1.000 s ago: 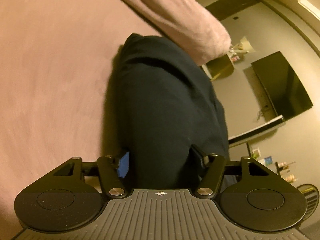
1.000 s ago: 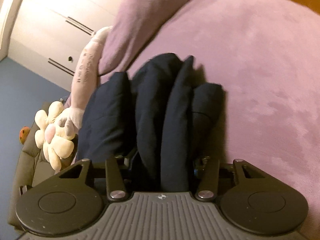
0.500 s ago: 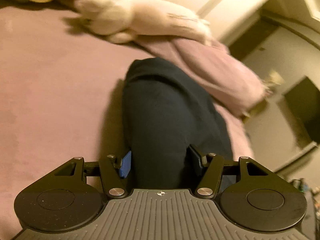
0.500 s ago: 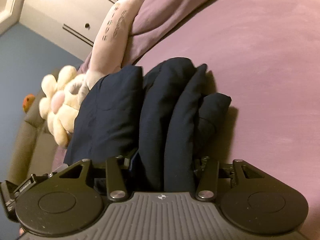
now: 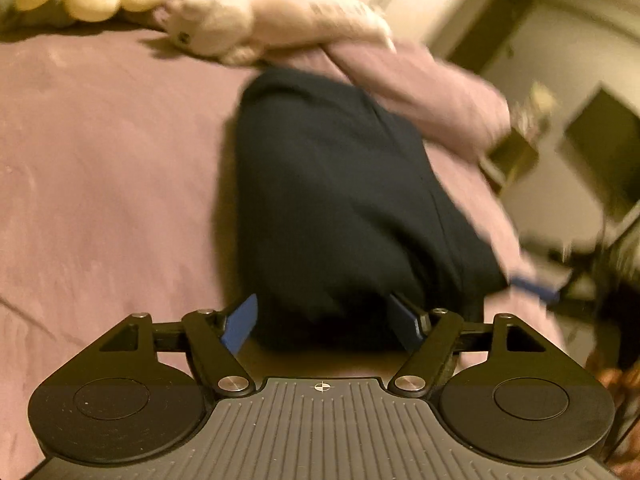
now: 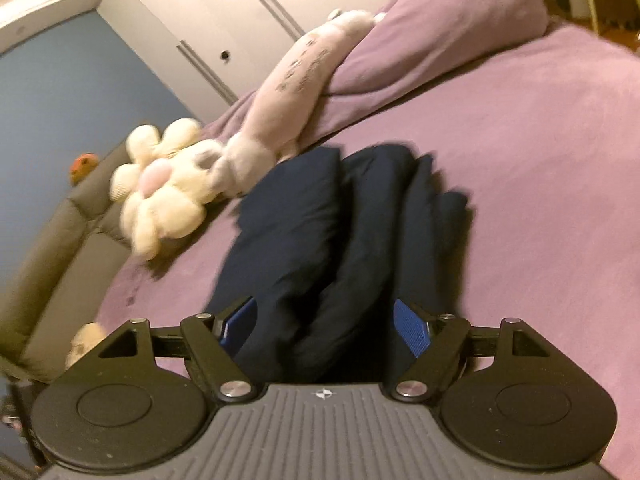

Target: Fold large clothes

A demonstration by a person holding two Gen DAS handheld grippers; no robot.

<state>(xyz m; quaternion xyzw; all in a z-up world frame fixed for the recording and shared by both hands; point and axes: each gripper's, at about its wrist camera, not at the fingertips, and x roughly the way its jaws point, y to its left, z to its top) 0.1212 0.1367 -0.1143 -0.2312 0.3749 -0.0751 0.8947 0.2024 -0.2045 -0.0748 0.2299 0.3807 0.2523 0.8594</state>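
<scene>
A dark navy garment (image 5: 340, 200), folded into a thick bundle, lies on the purple bed cover (image 5: 108, 184). My left gripper (image 5: 326, 326) has its blue pads (image 5: 240, 324) spread on either side of the bundle's near end, with a small gap showing. In the right wrist view the same bundle (image 6: 320, 248) shows several stacked folds. My right gripper (image 6: 326, 326) also stands open around its near end, blue pads (image 6: 412, 326) apart from the cloth.
A pink and cream plush toy (image 6: 192, 176) lies just beyond the bundle, against a purple pillow (image 6: 436, 36). White wardrobe doors (image 6: 248, 28) stand behind. A bedside shelf and a dark screen (image 5: 604, 156) are off the bed's right side.
Both grippers have opened and let go of the bundle, which now rests on the bed. Both views have swung, bringing the plush toy further into sight.
</scene>
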